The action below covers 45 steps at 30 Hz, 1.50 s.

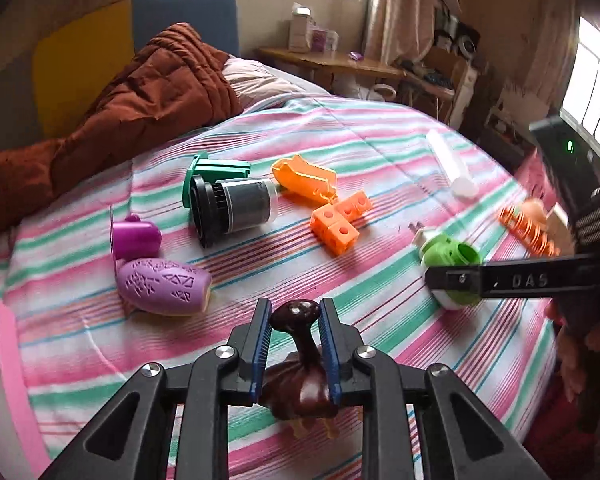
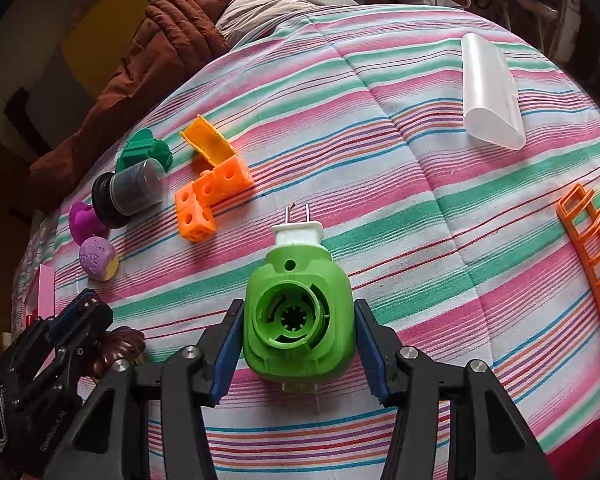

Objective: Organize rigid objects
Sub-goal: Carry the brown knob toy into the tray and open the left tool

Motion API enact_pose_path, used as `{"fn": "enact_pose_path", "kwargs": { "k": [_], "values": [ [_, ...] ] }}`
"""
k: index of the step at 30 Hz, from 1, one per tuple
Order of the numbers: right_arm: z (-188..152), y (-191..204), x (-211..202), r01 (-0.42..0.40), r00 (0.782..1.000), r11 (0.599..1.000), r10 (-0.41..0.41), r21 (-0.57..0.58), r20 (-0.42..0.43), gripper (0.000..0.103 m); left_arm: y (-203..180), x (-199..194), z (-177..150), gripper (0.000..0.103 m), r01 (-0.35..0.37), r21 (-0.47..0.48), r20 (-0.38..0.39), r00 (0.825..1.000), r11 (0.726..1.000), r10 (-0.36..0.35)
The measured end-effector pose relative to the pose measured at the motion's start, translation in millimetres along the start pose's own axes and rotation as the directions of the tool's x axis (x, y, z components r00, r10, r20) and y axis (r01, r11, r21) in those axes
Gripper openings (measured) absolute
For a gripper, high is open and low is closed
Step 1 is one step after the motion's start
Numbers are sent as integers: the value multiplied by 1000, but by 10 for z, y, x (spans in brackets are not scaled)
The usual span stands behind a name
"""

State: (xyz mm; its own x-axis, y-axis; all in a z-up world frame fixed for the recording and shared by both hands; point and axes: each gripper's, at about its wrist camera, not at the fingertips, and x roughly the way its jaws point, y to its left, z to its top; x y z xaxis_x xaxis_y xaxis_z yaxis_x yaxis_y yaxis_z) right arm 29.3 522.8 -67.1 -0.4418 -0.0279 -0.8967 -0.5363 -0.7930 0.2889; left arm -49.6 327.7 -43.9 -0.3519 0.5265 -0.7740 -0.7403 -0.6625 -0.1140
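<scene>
The orange rack (image 2: 594, 268) is running off the right edge of the right wrist view and is smearing into blur in the left one. The brown figurine (image 1: 300, 376) is sitting half hidden behind the left gripper's fingers (image 1: 260, 344). Clutter on the far desk (image 1: 332, 62) is blurring beyond recognition.

Two close fisheye wrist views angled down along each hand-held gripper, shared striped bedspread (image 1: 380, 128) (orange cubes (image 2: 208, 200) too).
</scene>
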Motion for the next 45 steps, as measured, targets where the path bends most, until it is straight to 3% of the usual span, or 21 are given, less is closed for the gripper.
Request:
{"fn": "enact_pose_path", "kwargs": {
  "k": [4, 19, 23, 29, 40, 45],
  "values": [
    [1, -8, -1, -2, 1000, 1000, 2, 2, -1, 54, 55, -4, -12, 24, 26, -61, 4, 1000, 998, -26],
    [-34, 61, -17, -2, 1000, 1000, 2, -24, 13, 53, -87, -294, -293, 17, -1, -37, -10, 1000, 999, 1],
    [-51, 105, -15, -5, 1000, 999, 6, -46, 20, 53, 38, -434, -355, 17, 36, -104, 6, 999, 994, -36],
    [-101, 234, -19, -8, 999, 995, 12, -103, 35, 53, 168, -737, -397, 15, 41, -128, 53, 998, 991, -35],
    [-221, 475, -24, -10, 998, 980, 22, -200, 58, 53, 644, -1275, -533, 15, 11, -203, 136, 991, 979, 17],
    [-284, 550, -50, -7, 997, 973, 25, -229, 76, 53, 996, -1472, -590, 15, -40, -253, 170, 982, 967, 84]
  ]
}}
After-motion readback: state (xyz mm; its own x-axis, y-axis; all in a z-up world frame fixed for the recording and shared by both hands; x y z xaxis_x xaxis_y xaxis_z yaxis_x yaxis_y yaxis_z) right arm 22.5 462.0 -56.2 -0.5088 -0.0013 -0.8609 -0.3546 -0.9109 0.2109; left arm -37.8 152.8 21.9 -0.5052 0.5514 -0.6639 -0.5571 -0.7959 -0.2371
